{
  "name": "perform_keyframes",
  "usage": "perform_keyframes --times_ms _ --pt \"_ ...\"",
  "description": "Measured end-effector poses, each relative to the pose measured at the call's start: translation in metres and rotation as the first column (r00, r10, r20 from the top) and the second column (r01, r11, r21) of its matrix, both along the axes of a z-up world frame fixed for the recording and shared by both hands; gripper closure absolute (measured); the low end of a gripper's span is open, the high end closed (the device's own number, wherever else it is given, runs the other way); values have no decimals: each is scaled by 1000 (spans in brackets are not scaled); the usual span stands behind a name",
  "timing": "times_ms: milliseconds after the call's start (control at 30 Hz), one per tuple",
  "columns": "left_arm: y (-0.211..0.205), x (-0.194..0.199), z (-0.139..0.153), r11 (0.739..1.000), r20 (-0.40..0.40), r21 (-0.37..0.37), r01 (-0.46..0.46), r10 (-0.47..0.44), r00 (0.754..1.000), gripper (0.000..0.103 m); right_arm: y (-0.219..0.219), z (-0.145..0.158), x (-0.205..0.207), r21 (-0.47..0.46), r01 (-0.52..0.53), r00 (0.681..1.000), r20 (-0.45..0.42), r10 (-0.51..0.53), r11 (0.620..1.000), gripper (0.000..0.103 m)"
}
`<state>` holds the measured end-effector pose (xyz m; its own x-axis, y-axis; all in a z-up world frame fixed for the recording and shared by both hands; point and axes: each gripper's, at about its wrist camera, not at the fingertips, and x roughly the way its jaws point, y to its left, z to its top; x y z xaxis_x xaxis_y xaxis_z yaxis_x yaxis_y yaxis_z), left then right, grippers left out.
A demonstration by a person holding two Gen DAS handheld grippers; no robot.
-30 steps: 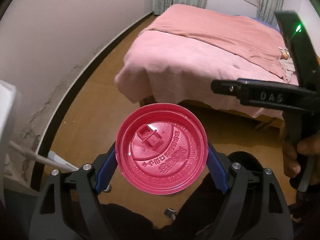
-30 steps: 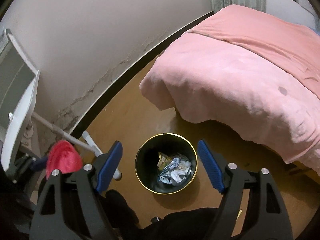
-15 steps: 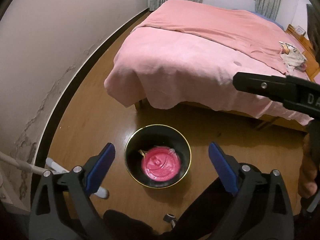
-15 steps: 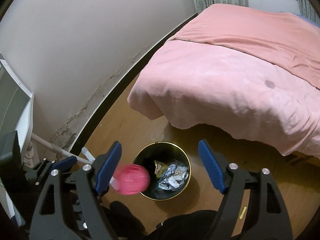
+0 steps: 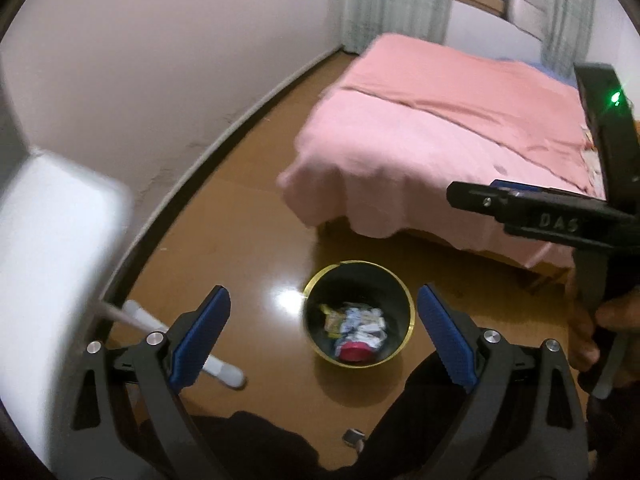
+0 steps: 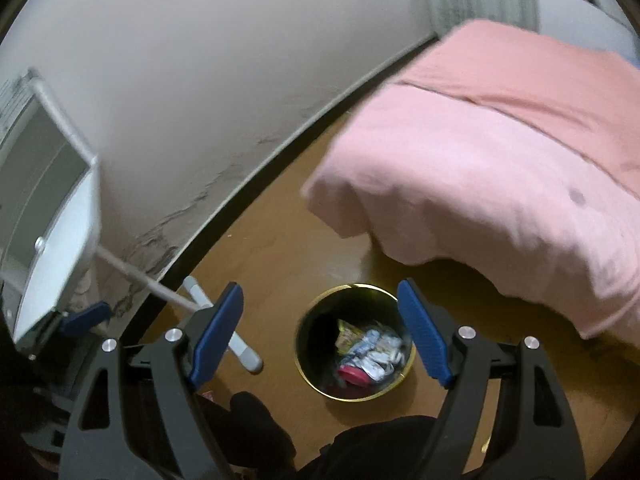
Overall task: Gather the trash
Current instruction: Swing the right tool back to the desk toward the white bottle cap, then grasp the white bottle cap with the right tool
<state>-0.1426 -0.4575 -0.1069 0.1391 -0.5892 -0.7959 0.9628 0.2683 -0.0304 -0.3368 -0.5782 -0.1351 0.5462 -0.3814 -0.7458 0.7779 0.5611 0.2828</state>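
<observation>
A black trash bin with a gold rim (image 5: 404, 292) (image 6: 312, 312) stands on the wooden floor below both grippers. The red cup lid (image 5: 354, 351) (image 6: 352, 374) lies inside it against the near wall, beside crumpled wrappers (image 5: 360, 320) (image 6: 372, 344). My left gripper (image 5: 322, 336) is open and empty, high above the bin. My right gripper (image 6: 320, 330) is open and empty, also above the bin; it also shows at the right of the left wrist view (image 5: 560, 220).
A bed with a pink blanket (image 5: 440, 140) (image 6: 500, 160) stands just beyond the bin. A white wall with a dark baseboard (image 5: 200, 168) runs along the left. A white stand with a tube foot (image 5: 180, 340) (image 6: 224, 328) sits left of the bin.
The left gripper opened and let go of the red lid, which fell into the bin and settled against its near wall. Both grippers shifted above the bin.
</observation>
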Motion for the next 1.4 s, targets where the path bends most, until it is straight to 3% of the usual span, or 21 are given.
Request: perform_keyframes --times_ms 200,300,367,467,633,767,900,967,1100,1167,1233,1333,1367,1400 --pt "84 68 50 984 60 -63 -168 172 983 11 56 52 84 -97 -207 977 31 211 973 26" --pt "135 114 59 952 67 -65 -300 304 950 11 94 75 139 -144 -333 940 30 340 932 22" --pt "170 144 61 917 80 -63 -394 399 914 11 121 87 181 -166 -422 902 27 431 891 21" --pt "230 193 56 837 74 -36 -546 547 834 11 162 97 254 -171 -556 826 -9 563 813 20" --pt "336 264 44 674 35 14 -739 738 674 11 223 96 378 -138 -712 700 -63 711 689 20" --pt "405 316 36 556 31 50 -830 830 557 11 256 86 462 -119 -753 658 -118 743 648 20" --pt "440 365 31 484 -7 77 -872 875 485 11 282 75 535 -131 -781 625 -179 760 611 20" --pt "447 383 25 448 26 101 -888 891 452 11 286 71 560 -133 -783 622 -197 758 608 20" --pt "453 399 21 418 26 93 -904 906 422 11 285 59 597 -118 -772 634 -222 741 625 20" --pt "450 399 21 429 32 83 -899 901 433 12 284 54 607 -115 -769 636 -231 736 628 20" --pt "444 397 22 452 51 70 -889 889 456 20 280 50 614 -114 -766 639 -238 731 633 21" --pt "430 395 26 490 60 52 -870 868 493 52 278 53 611 -140 -762 646 -233 727 632 52" --pt "423 394 28 498 64 50 -866 863 500 71 278 54 610 -138 -763 645 -229 729 631 72" --pt "419 393 29 501 68 52 -864 861 504 88 279 55 607 -127 -765 642 -230 731 631 73"
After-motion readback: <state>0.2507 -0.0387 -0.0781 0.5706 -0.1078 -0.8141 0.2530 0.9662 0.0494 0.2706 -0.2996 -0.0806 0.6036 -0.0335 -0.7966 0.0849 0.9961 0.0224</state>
